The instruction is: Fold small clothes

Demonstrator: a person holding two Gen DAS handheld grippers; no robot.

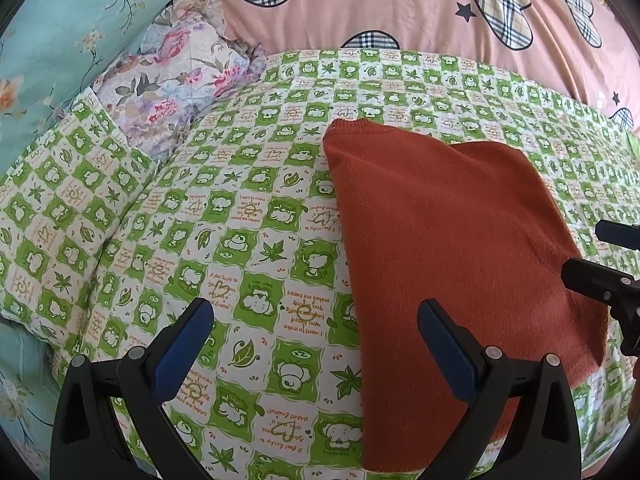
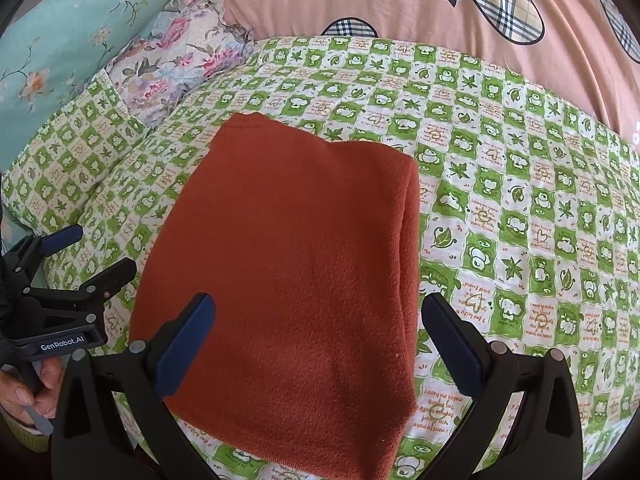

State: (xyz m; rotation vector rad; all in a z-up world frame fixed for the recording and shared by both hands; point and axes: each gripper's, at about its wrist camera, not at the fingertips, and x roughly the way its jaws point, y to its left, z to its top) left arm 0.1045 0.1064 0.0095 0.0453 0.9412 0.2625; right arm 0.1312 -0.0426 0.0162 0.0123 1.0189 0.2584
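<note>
Green-and-white checked bedsheet point(image 2: 500, 184) carries everything. At its left edge lies a floral pillow point(image 2: 180, 64). The left tongs point(image 1: 316, 320) gape wide, holding nothing, beside the folded rust-orange knit garment point(image 2: 288, 280), over which the right tongs point(image 2: 320, 316) spread wide, gripping nothing.

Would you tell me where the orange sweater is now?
The orange sweater lies folded on the green checked sheet, centred in the right view, below the floral pillow.

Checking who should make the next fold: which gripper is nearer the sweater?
Right. The right gripper hangs open directly over the sweater, fingers straddling its near end. The left gripper sits off its left edge, mostly over the sheet.
</note>
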